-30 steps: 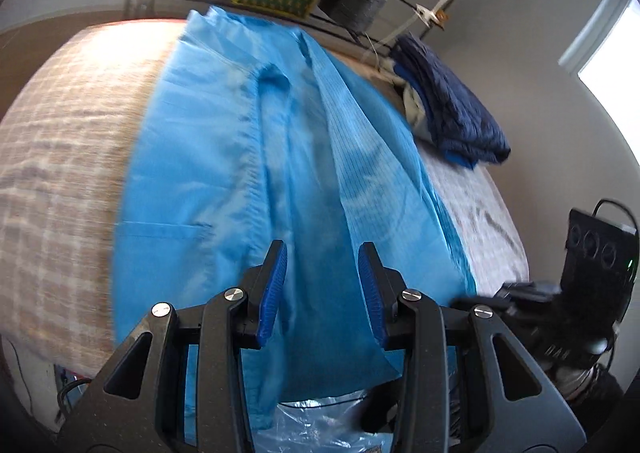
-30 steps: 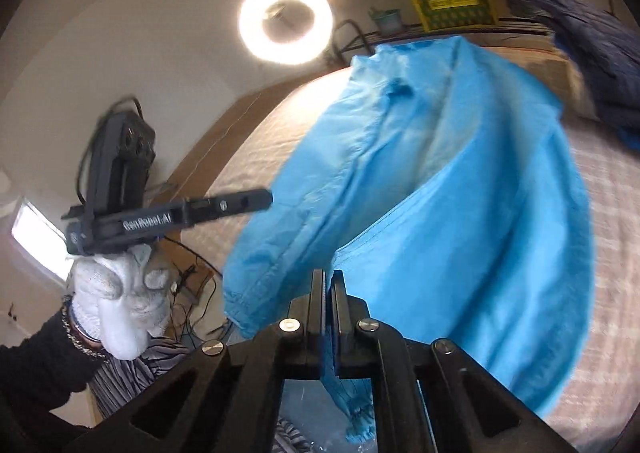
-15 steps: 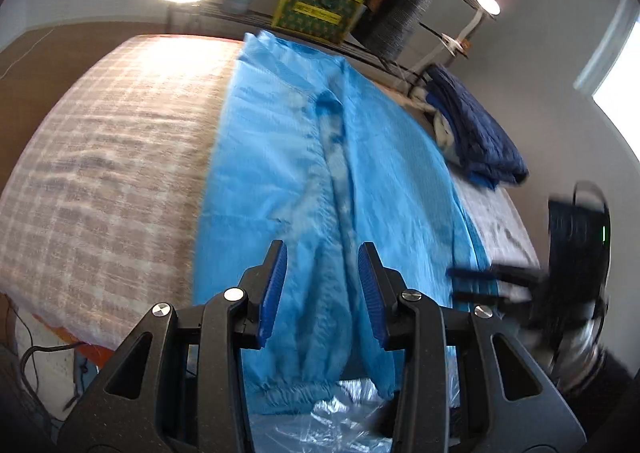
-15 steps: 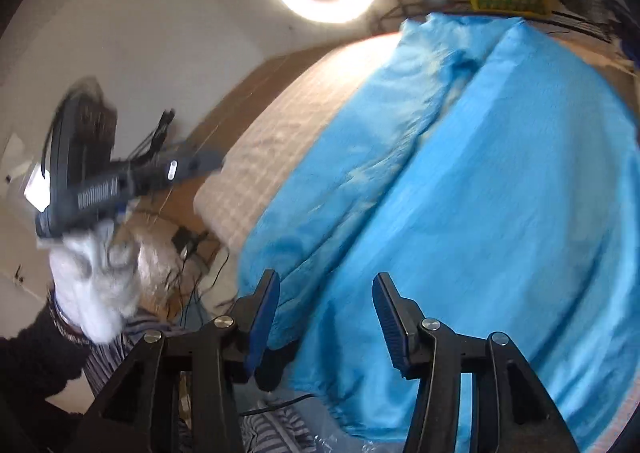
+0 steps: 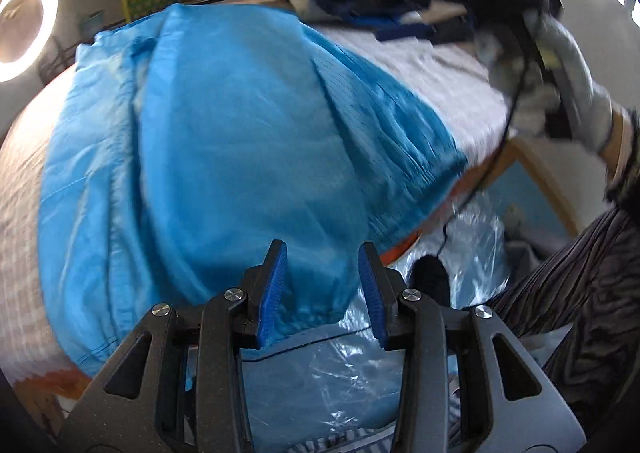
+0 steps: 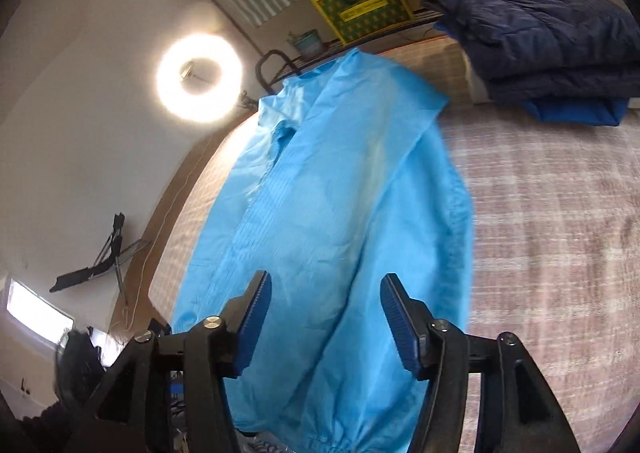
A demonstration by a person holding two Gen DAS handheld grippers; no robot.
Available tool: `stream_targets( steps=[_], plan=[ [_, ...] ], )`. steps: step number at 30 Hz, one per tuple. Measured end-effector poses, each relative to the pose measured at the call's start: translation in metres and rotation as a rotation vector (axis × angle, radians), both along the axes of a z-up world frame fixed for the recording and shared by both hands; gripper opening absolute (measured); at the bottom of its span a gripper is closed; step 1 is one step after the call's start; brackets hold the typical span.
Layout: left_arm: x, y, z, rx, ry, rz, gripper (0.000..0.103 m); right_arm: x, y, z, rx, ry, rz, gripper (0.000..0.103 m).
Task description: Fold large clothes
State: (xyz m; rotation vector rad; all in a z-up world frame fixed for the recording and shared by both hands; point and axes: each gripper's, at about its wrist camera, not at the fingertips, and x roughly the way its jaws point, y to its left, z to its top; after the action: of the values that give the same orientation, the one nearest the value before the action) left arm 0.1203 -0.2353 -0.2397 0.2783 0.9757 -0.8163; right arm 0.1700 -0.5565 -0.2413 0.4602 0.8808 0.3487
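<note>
The blue garment [image 6: 332, 213] lies lengthwise on my checked bedspread [image 6: 552, 221], collar toward the far shelf, elastic cuffs hanging over the near edge. A folded navy quilt [image 6: 532, 25] sits beyond; a ring light [image 6: 199, 77] glows. My left gripper [image 5: 322, 285] is apart, empty. My right gripper [image 6: 324, 317] has just been opening, gripping nothing. Only the left view shows my gloved right hand [image 5: 560, 81].
</note>
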Motion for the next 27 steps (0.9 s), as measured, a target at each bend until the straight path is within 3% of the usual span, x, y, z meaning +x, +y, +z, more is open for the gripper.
stream_targets(
  steps=[4, 11, 14, 15, 16, 17, 22, 25, 27],
  plan=[
    [-0.01, -0.025, -0.015, 0.066, -0.025, -0.05, 0.061, 0.019, -0.016, -0.006, 0.02, 0.015, -0.015, 0.064],
    [-0.018, -0.037, -0.038, 0.172, -0.098, -0.08, 0.061, 0.072, -0.024, -0.02, 0.068, 0.033, -0.029, 0.059],
    [-0.018, -0.035, -0.041, 0.182, -0.131, -0.081, 0.045, 0.095, -0.029, -0.027, 0.088, 0.05, -0.038, 0.054],
    [-0.016, -0.034, -0.04, 0.175, -0.126, -0.079, 0.033, 0.102, -0.031, -0.029, 0.093, 0.053, -0.041, 0.05],
    [-0.012, -0.033, -0.04, 0.166, -0.111, -0.078, 0.008, 0.109, -0.033, -0.031, 0.095, 0.058, -0.043, 0.049],
    [-0.007, -0.032, -0.04, 0.16, -0.089, -0.077, 0.004, 0.116, -0.035, -0.033, 0.103, 0.059, -0.046, 0.047],
    [0.017, -0.02, -0.036, 0.062, 0.056, -0.047, 0.0, 0.142, -0.041, -0.037, 0.13, 0.046, -0.052, 0.042],
    [0.022, -0.017, -0.028, 0.022, 0.089, -0.048, 0.0, 0.152, -0.041, -0.044, 0.124, 0.065, -0.037, 0.03],
    [0.023, -0.017, -0.023, 0.005, 0.086, -0.053, 0.0, 0.159, -0.037, -0.044, 0.053, 0.07, -0.022, 0.003]
  ],
)
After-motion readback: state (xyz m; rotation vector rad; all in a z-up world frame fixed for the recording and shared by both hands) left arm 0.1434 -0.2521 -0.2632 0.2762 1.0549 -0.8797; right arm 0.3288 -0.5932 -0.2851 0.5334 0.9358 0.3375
